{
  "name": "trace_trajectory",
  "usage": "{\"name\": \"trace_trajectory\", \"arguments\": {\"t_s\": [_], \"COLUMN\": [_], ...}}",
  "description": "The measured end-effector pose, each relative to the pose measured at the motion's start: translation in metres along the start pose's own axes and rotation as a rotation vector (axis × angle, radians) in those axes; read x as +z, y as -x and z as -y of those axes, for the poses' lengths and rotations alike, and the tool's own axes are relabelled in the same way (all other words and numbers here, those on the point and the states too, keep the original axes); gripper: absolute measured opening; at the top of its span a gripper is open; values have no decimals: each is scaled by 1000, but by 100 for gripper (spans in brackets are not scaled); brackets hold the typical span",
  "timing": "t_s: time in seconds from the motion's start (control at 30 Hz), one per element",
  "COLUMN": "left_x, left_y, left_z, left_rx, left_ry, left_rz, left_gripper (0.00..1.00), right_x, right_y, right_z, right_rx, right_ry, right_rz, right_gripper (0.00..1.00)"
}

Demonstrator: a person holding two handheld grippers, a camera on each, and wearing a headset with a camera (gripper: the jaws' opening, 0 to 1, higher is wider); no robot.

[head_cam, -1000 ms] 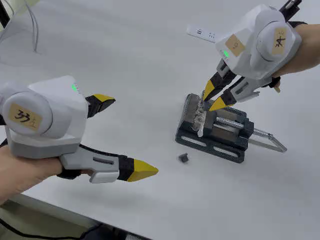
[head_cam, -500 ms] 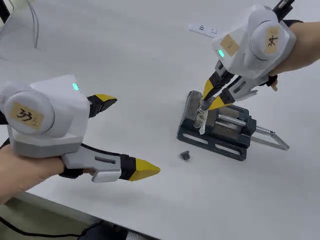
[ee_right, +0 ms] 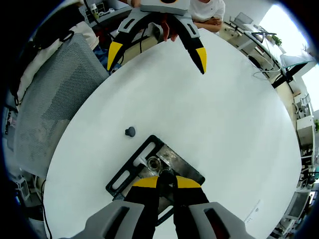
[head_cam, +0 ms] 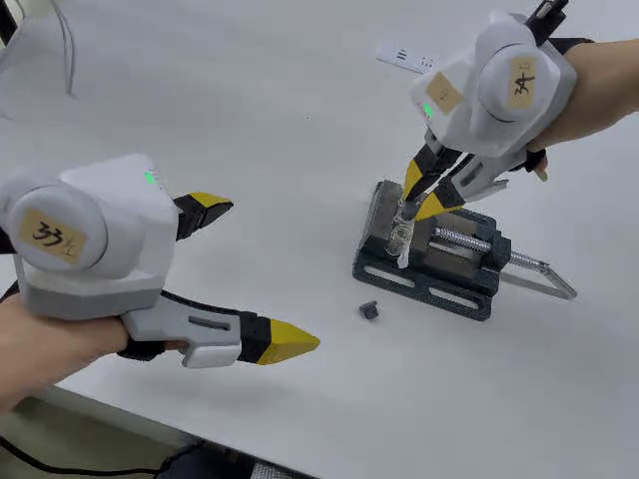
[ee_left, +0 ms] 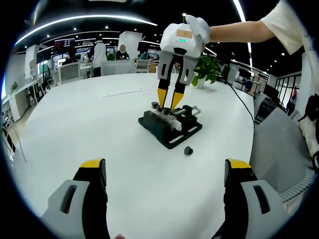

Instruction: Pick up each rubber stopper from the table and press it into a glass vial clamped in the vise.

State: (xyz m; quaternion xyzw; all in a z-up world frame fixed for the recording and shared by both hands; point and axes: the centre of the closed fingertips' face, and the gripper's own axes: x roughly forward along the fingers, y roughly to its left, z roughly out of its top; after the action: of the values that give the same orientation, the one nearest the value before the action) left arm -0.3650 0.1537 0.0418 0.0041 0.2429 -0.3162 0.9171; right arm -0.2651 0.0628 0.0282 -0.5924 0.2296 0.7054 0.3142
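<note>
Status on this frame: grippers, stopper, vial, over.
Left gripper open, clear of vise. Right gripper shut on rubber stopper at glass vial mouth. Second stopper loose on table beside vise; path clear.

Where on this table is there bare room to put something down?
Widest bare stretch: the table far left, beyond the open left tool. Also bare: near right, past the vise handle. Crowded: at the vise, with the right tool over it and a loose stopper in front.
</note>
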Motion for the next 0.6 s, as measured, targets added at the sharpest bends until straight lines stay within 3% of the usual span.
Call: {"name": "trace_trajectory", "arguments": {"t_s": [0.07,0.27,0.6], "left_x": [-1,0,-1], "left_y": [0,0,-2], "left_z": [0,0,1], "left_rx": [0,0,0], "left_ry": [4,5,5], "left_rz": [-2,2,0], "left_gripper": [98,98,98], "right_x": [0,1,0], "right_y": [0,0,-2], "right_z": [0,-1,3], "right_rx": [-3,5,15], "right_ry": [-34,-30,-156], "right_rz": [9,-17,-42], "right_gripper": [5,4,4]}}
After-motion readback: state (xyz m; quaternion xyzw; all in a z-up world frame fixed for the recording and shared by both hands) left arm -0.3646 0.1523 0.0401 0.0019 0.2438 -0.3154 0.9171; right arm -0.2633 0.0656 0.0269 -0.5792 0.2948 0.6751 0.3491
